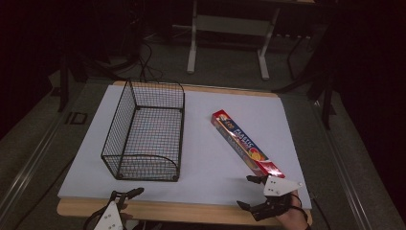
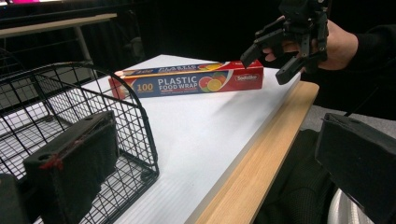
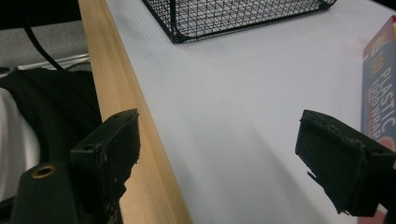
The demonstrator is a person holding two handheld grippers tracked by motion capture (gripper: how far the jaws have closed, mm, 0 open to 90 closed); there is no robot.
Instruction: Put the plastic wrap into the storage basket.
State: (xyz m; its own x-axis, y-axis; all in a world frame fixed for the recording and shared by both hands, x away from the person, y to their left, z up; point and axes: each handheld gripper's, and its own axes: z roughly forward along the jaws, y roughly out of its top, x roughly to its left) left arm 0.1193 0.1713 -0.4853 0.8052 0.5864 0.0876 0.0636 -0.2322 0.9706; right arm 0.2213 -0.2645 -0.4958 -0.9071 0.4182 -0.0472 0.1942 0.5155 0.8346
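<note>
The bench (image 1: 201, 172) carries a white surface with a wooden edge along the near side. A black wire basket (image 1: 146, 132) stands on the left half of it, upright, open at the top. A long red and blue box of plastic food wrap (image 1: 245, 143) lies flat on the right half, set diagonally, its far end toward the middle of the bench and its near end toward the right near corner. Basket and box are well apart.

The right gripper (image 1: 253, 191) is held in a hand (image 1: 292, 215) at the near right corner, just beside the near end of the box. Its fingers stand wide apart with nothing between them; in the right gripper view one finger (image 3: 109, 149) sits over the wooden edge and the other next to the box (image 3: 380, 102), contact not determinable.

The left gripper (image 1: 127, 195) rests at the near left edge, just in front of the basket. Its fingers are likewise spread, empty, with the basket's near corner (image 2: 116, 140) just behind one finger (image 2: 74, 158) in the left gripper view.
</note>
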